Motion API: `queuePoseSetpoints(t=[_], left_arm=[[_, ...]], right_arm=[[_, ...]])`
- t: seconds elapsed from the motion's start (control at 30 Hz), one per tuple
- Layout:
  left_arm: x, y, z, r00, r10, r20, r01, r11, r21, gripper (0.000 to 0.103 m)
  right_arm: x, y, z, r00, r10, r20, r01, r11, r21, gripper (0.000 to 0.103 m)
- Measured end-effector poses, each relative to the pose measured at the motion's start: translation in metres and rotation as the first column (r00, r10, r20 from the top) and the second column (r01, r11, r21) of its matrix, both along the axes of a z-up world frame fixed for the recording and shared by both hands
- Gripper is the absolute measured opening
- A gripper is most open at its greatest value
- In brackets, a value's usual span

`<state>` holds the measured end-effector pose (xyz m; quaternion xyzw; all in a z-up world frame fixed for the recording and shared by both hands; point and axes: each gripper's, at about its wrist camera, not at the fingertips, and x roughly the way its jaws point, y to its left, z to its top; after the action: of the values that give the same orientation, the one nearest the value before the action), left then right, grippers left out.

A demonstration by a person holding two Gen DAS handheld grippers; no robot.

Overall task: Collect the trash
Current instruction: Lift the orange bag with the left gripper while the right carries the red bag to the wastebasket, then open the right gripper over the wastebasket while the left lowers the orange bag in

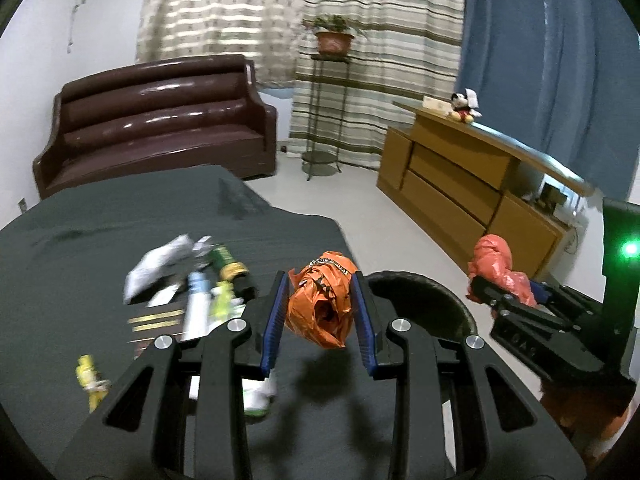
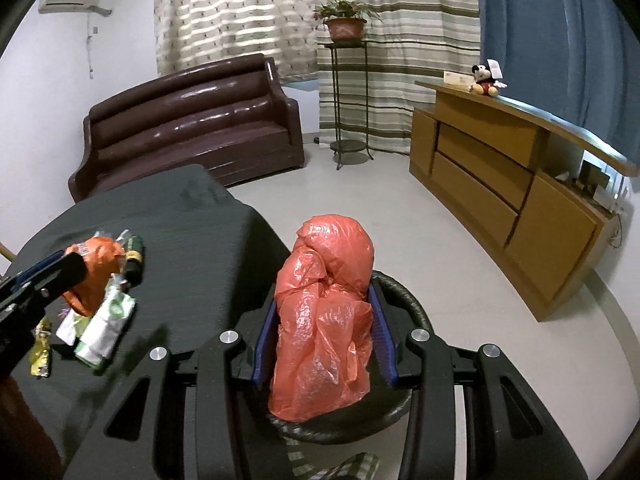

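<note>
My left gripper [image 1: 320, 280] is shut on a crumpled orange wrapper [image 1: 320, 308], pinched between its blue pads over the right end of the dark-clothed table [image 1: 120, 216]. To its right, my right gripper [image 2: 326, 292] is shut on a bunched red plastic bag [image 2: 324, 320] and hangs over a black round bin [image 2: 404, 292] beside the table. The left wrist view shows the right gripper [image 1: 492, 280] with the red bag [image 1: 494, 260], and the bin rim [image 1: 420, 284] just beyond the wrapper. Several loose wrappers and a green can [image 1: 228, 262] lie on the table.
A green-and-white packet [image 2: 106, 324] and a yellow wrapper [image 2: 40, 356] lie near the table's front. Beyond the table stand a brown sofa [image 1: 160, 128], a metal plant stand [image 1: 326, 120] and a wooden cabinet [image 1: 460, 184] with a plush toy. Pale floor lies between them.
</note>
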<state>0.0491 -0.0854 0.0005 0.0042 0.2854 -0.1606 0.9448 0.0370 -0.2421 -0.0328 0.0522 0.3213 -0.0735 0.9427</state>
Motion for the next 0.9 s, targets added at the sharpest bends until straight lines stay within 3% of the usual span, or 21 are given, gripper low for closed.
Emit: queuePoseSetpoints(t=[0.5,0.9], left_arm=[[0.039,-0.066,-0.026,0.998,-0.025,-0.058,0.029,0.997,0.072,0.031],[0.06,-0.081,-0.039,0.994,-0.012,-0.106,0.023,0.995,0.102,0.031]], right_arm=[[0.022,-0.034,-0.019,0.999,-0.002,-0.035,0.003,1.0,0.03,0.042],[0.036,-0.046,-0.024,0.999,0.002,-0.051,0.001,0.998,0.055,0.042]])
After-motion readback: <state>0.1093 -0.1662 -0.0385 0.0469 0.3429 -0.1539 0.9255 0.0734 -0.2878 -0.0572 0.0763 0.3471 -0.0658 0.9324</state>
